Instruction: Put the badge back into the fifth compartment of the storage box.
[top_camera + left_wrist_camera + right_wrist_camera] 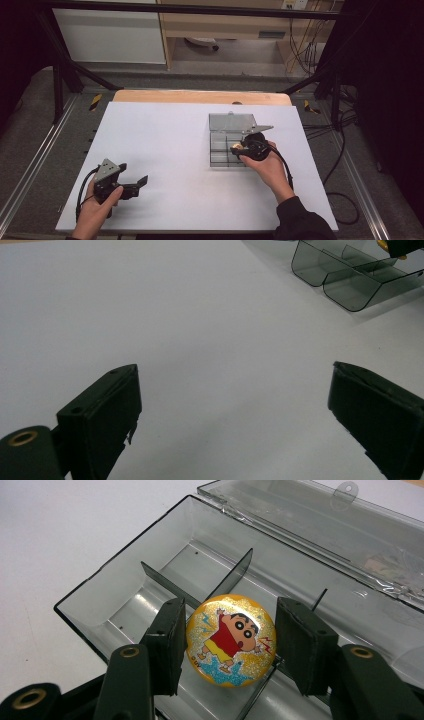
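A white table (pixel 165 165) carries a clear grey box (pixel 125 595) near its far right part, with the lid (pixel 320 525) thrown open toward the far edge. Thin dividers split the box into compartments.

The right gripper (pixel 230 640) hangs over the near end of the box, its jaws clamped on the two sides of a round badge (pixel 231 640). The badge is gold and glittery, with a cartoon child on its face, and it faces up toward the camera. It sits above a divider, with an open compartment lying just below and ahead of it. As a judgement, the coming move is a short drop straight down into that compartment; the divider directly beneath is the thing to avoid.

The left gripper (pixel 235 410) rests near the table's near left corner, jaws spread wide and holding nothing, well apart from the box. The right hand (pixel 272 167) is far nearer. Bare table lies open between the two grippers.
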The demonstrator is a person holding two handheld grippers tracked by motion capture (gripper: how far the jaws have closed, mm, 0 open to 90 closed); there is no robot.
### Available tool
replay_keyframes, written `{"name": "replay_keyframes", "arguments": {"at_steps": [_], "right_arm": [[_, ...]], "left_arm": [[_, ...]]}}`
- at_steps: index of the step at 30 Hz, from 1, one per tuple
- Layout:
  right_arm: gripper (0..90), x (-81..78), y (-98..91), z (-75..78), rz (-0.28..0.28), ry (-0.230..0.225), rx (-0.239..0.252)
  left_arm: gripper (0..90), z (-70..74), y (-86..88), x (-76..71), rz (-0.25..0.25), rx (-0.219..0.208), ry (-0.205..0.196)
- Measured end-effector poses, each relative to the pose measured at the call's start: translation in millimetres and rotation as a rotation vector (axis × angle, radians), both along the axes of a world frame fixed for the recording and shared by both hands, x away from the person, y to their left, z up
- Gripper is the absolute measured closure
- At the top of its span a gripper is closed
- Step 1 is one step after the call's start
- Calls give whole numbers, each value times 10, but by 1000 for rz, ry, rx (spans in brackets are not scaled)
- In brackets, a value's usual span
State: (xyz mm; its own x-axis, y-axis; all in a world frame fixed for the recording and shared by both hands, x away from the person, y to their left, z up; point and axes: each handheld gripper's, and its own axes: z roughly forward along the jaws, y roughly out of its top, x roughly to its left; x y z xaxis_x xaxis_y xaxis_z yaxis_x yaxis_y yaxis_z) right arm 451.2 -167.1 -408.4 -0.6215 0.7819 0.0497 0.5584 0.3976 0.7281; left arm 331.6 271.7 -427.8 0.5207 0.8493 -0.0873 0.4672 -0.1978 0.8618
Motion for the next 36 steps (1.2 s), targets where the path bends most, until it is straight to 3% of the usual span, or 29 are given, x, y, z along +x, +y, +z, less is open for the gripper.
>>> {"name": "replay_keyframes", "arguments": {"at_steps": [36], "right_arm": [[478,4,47,-86,8,23,-12]], "left_arm": [[71,-8,-13,1,-9,6,4]]}}
